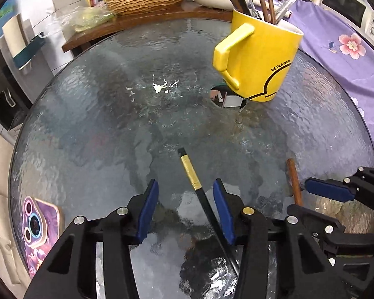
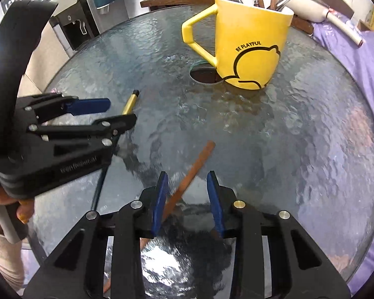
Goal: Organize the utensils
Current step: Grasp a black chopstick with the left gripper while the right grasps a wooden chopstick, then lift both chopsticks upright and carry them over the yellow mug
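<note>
The yellow mug (image 1: pixel 259 59) reads "BE PLAYFUL" in black above a black outline drawing; no other writing is legible. It is the only mug, standing on the round glass table (image 1: pixel 92 114) just beside the table's centre hole (image 1: pixel 224 98), and it holds several utensils: dark and brown sticks and a shiny metal handle, too crowded to count. Two chopsticks lie loose on the glass. The black chopstick (image 1: pixel 190 172), with a gold band near its end, lies between the pads of the left gripper (image 1: pixel 185 206), which is spread and not touching it. The brown chopstick (image 2: pixel 189 177) lies between the pads of the right gripper (image 2: pixel 188 199), also spread, its shaft running close by the left pad. One phone (image 1: pixel 38 226) in a purple case rests at the table's edge.
</note>
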A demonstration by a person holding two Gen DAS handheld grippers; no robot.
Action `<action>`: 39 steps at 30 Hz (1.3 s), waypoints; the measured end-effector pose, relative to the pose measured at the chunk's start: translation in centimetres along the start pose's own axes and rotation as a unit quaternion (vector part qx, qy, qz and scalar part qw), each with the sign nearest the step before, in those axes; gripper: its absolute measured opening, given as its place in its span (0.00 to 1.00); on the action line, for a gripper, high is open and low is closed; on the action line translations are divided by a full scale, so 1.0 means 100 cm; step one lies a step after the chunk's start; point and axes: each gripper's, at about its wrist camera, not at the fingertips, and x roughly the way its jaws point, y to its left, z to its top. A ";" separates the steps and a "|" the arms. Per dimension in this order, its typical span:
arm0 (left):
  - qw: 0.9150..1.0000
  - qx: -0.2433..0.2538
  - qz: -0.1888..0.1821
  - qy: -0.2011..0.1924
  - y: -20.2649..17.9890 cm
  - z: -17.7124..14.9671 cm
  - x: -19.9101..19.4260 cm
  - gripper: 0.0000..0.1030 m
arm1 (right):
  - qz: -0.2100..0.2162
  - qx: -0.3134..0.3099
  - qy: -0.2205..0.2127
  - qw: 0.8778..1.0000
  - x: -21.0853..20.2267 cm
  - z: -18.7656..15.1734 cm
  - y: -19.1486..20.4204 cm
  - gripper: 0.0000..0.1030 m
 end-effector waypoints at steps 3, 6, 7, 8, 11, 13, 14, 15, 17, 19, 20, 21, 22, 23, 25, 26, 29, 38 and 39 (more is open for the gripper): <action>1.000 0.009 -0.002 0.004 -0.001 0.006 0.002 0.33 | 0.012 0.010 0.010 1.000 0.004 0.010 -0.004 0.18; 1.000 0.020 -0.009 0.011 -0.003 0.010 0.003 0.28 | 0.041 0.024 0.026 0.999 0.008 0.019 -0.010 0.13; 1.000 0.021 -0.010 0.013 -0.005 0.012 0.004 0.25 | 0.045 0.025 0.031 0.998 0.008 0.020 -0.011 0.13; 1.000 0.024 -0.011 0.013 -0.006 0.012 0.004 0.22 | 0.045 0.023 0.034 0.998 0.009 0.022 -0.011 0.13; 0.999 0.034 -0.015 0.010 -0.009 0.011 0.004 0.17 | 0.043 0.014 0.039 0.998 0.009 0.023 -0.009 0.12; 0.999 0.039 -0.015 0.010 -0.012 0.008 0.002 0.13 | 0.044 0.013 0.040 0.998 0.009 0.022 -0.008 0.11; 0.999 0.040 -0.017 0.010 -0.013 0.008 0.002 0.13 | 0.046 0.014 0.040 0.998 0.008 0.021 -0.008 0.11; 0.999 0.044 -0.019 0.009 -0.013 0.007 0.002 0.12 | 0.045 0.012 0.040 0.998 0.008 0.021 -0.008 0.11; 0.999 0.047 -0.019 0.008 -0.014 0.004 0.000 0.11 | 0.046 0.011 0.040 0.998 0.007 0.018 -0.011 0.10; 0.999 0.047 -0.019 0.009 -0.014 0.003 -0.001 0.11 | 0.050 0.014 0.039 0.998 0.006 0.016 -0.014 0.09; 0.999 0.046 -0.020 0.008 -0.015 0.002 -0.002 0.10 | 0.051 0.016 0.039 0.998 0.005 0.015 -0.015 0.09; 0.999 0.045 -0.021 0.007 -0.014 0.002 -0.002 0.10 | 0.051 0.017 0.038 0.998 0.006 0.014 -0.016 0.09; 0.999 0.043 -0.021 0.005 -0.013 0.001 -0.002 0.08 | 0.051 0.017 0.037 0.998 0.006 0.014 -0.016 0.09; 0.999 0.039 -0.023 0.004 -0.012 0.000 -0.003 0.07 | 0.051 0.017 0.036 0.998 0.006 0.014 -0.016 0.09; 0.999 0.029 -0.028 0.001 -0.009 -0.002 -0.003 0.06 | 0.053 0.021 0.033 0.998 0.006 0.013 -0.017 0.09; 0.999 0.023 -0.031 0.000 -0.008 -0.002 -0.004 0.06 | 0.054 0.024 0.031 0.998 0.005 0.012 -0.018 0.09; 0.999 0.011 -0.043 0.002 -0.005 -0.002 -0.004 0.06 | 0.057 0.031 0.026 0.998 0.005 0.009 -0.019 0.08; 0.997 0.001 -0.057 -0.047 -0.009 0.000 -0.036 0.06 | 0.065 0.044 -0.024 0.997 -0.024 0.001 -0.027 0.08; 0.997 0.001 -0.060 -0.056 -0.010 0.000 -0.042 0.06 | 0.069 0.046 -0.030 0.996 -0.028 0.000 -0.029 0.08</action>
